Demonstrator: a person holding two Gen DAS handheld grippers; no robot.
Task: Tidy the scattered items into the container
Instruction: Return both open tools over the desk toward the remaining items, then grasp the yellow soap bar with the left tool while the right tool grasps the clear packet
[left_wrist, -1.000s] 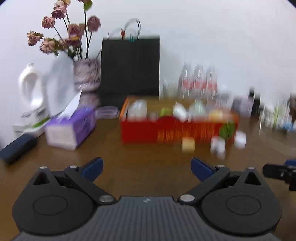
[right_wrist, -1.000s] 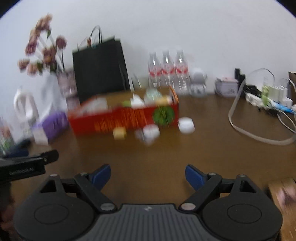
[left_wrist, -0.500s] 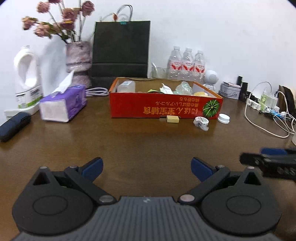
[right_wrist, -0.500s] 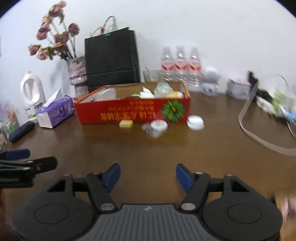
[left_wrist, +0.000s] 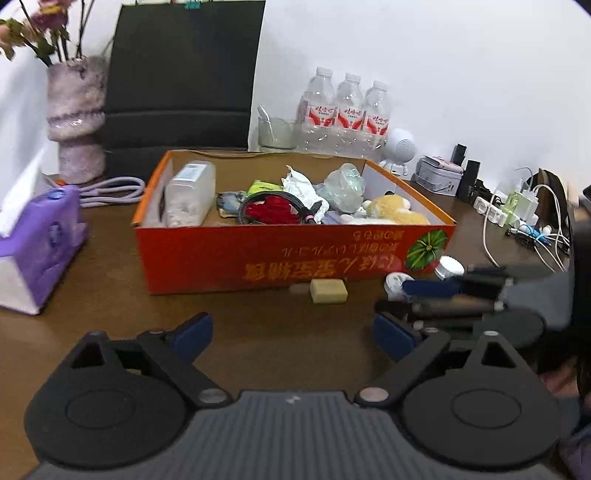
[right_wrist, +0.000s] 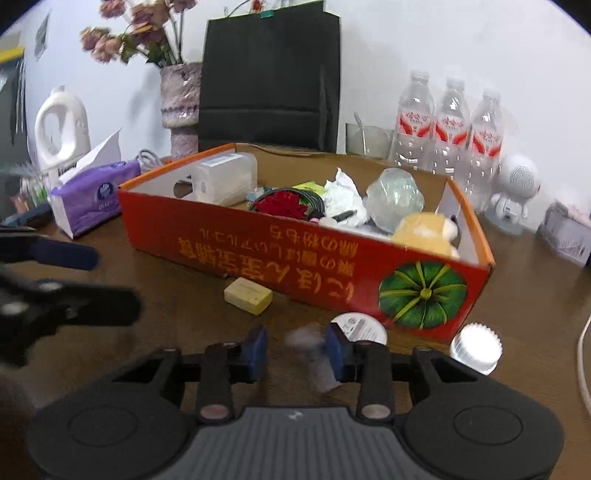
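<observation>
Two hand-held grippers at lower frame: the left hand-held gripper (left_wrist: 291, 334) spread wide and empty, the right hand-held gripper (right_wrist: 295, 349) narrowed around a blurred small item (right_wrist: 314, 354) beside the red box (right_wrist: 295, 258) at centre on the desk (right_wrist: 517, 314).

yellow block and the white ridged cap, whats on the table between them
In the right wrist view, a white round lid lies between the yellow block and white ridged cap, with a blurred small item beside it.

At my twelve o'clock the box (right_wrist: 303, 254) is red with yellow lettering and a green pumpkin print; a pale yellow block (right_wrist: 248, 295) lies at eleven.
</observation>
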